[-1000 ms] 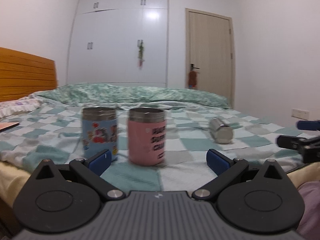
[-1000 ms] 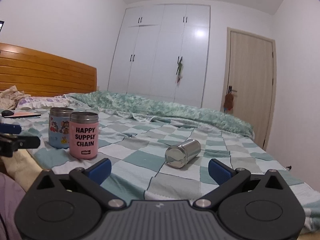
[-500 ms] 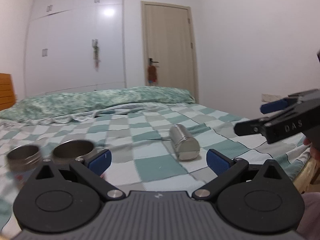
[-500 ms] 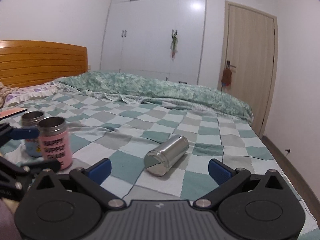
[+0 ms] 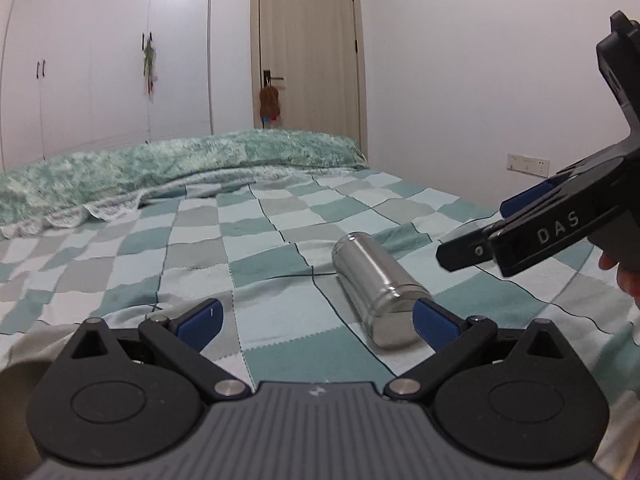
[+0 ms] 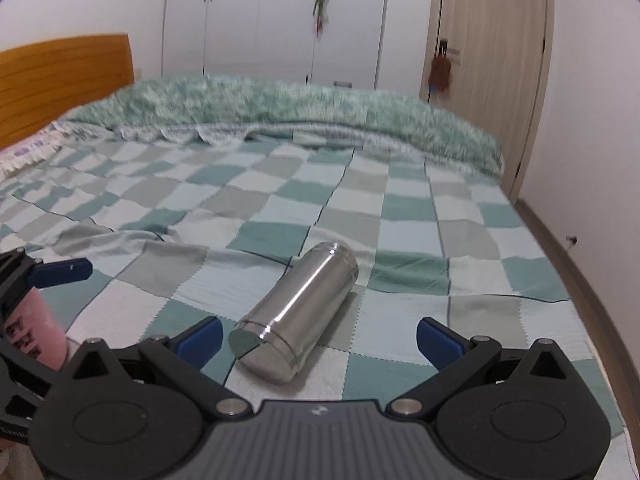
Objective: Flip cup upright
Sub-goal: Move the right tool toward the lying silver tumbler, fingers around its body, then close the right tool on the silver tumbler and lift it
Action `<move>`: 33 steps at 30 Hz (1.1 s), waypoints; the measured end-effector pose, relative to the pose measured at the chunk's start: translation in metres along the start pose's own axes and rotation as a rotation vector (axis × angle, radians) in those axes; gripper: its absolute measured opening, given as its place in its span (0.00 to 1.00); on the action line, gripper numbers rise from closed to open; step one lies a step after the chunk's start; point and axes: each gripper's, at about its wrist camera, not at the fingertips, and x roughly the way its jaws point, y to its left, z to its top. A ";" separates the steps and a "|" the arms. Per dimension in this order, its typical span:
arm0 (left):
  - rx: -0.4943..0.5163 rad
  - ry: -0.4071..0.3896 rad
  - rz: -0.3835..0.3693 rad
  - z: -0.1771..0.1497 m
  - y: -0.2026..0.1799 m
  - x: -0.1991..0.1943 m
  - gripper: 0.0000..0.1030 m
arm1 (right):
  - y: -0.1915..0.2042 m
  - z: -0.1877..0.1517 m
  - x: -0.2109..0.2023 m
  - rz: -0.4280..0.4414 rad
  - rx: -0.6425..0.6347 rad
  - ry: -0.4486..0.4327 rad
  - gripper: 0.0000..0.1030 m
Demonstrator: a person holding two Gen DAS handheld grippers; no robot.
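A steel cup (image 5: 376, 280) lies on its side on the checked bedspread (image 5: 260, 248). In the left wrist view my left gripper (image 5: 316, 320) is open and empty, with the cup's near end just inside its right finger. My right gripper (image 5: 480, 236) shows there at the right, above the cup. In the right wrist view the cup (image 6: 296, 312) lies with its near end towards me, between the open fingers of my right gripper (image 6: 318, 334), nearer the left one. My left gripper's blue fingertip (image 6: 60, 272) shows at the left.
A pink cup (image 6: 30, 328) stands at the left edge behind my left gripper. A rolled green quilt (image 6: 280, 112) lies across the far side of the bed. A wooden headboard (image 6: 60, 76) is at the left; a door (image 6: 492, 60) and floor are at the right.
Both grippers have moved forward and closer to the lying steel cup. The left view has swung right, so the upright cups have left it. The right gripper now sits higher at its right edge.
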 end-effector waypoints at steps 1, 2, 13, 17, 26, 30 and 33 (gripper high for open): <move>-0.002 0.004 -0.009 0.002 0.005 0.006 1.00 | 0.002 0.003 0.007 -0.002 -0.004 0.011 1.00; -0.001 0.008 -0.016 0.003 0.008 0.011 1.00 | 0.003 0.007 0.015 -0.003 -0.007 0.019 1.00; 0.049 0.037 -0.086 0.008 0.034 0.044 1.00 | 0.012 0.023 0.079 -0.025 0.037 0.141 1.00; 0.105 0.048 -0.106 0.011 0.043 0.053 1.00 | 0.018 0.026 0.094 -0.027 0.041 0.164 1.00; 0.184 0.099 -0.171 0.010 0.074 0.085 1.00 | 0.021 0.027 0.125 -0.047 0.095 0.236 1.00; 0.130 0.129 -0.242 0.007 0.095 0.098 1.00 | 0.019 0.028 0.137 -0.060 0.138 0.262 1.00; 0.118 0.142 -0.247 0.005 0.100 0.100 1.00 | 0.015 0.029 0.147 -0.063 0.175 0.286 1.00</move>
